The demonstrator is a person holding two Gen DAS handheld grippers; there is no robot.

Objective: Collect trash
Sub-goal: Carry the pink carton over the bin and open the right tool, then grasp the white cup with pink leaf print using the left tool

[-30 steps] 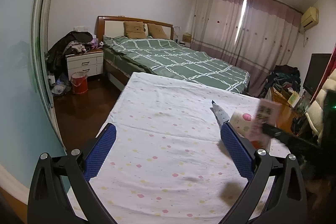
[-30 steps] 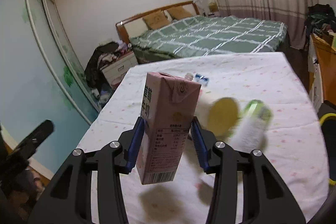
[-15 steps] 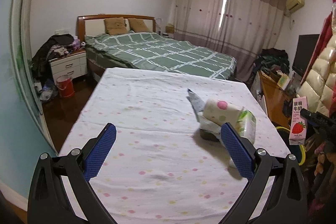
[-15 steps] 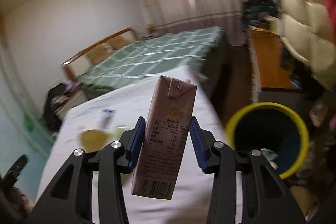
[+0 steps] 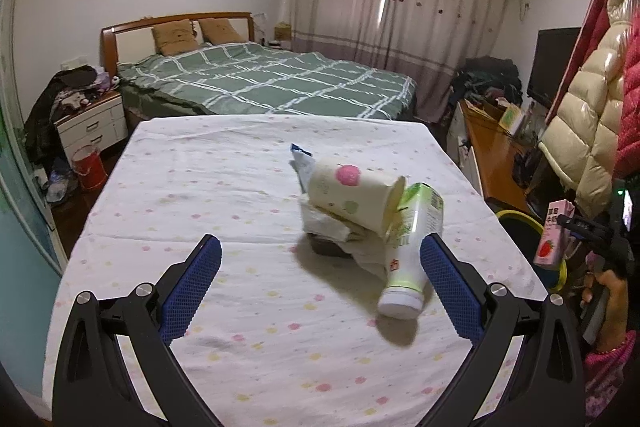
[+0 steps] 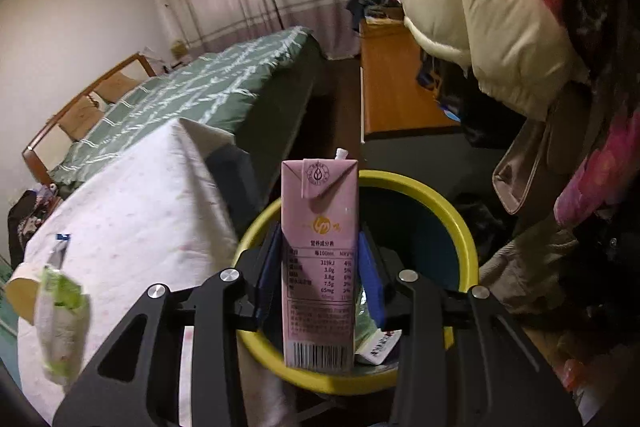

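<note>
My right gripper [image 6: 319,267] is shut on a pink milk carton [image 6: 319,259] and holds it upright over the yellow-rimmed trash bin [image 6: 460,223] beside the table; carton [image 5: 554,241] and bin rim [image 5: 516,217] also show at the right in the left wrist view. My left gripper [image 5: 320,283] is open and empty over the table [image 5: 200,187]. Ahead of it lies a pile: a dotted paper cup [image 5: 352,195], a green-and-white bottle [image 5: 412,255], crumpled tissue [image 5: 324,223] and a wrapper [image 5: 302,163]. The bottle lies close to the right fingertip.
A green bed [image 5: 260,79] stands beyond the table. A wooden desk [image 5: 492,155] and hanging coats [image 5: 592,107] are on the right. A nightstand [image 5: 92,127] and a red bucket [image 5: 89,167] are at the left. Some trash lies inside the bin [image 6: 376,343].
My right gripper has swung with the milk carton from above the table to over the trash bin. My left gripper has turned right, so the trash pile sits more centrally between its fingers.
</note>
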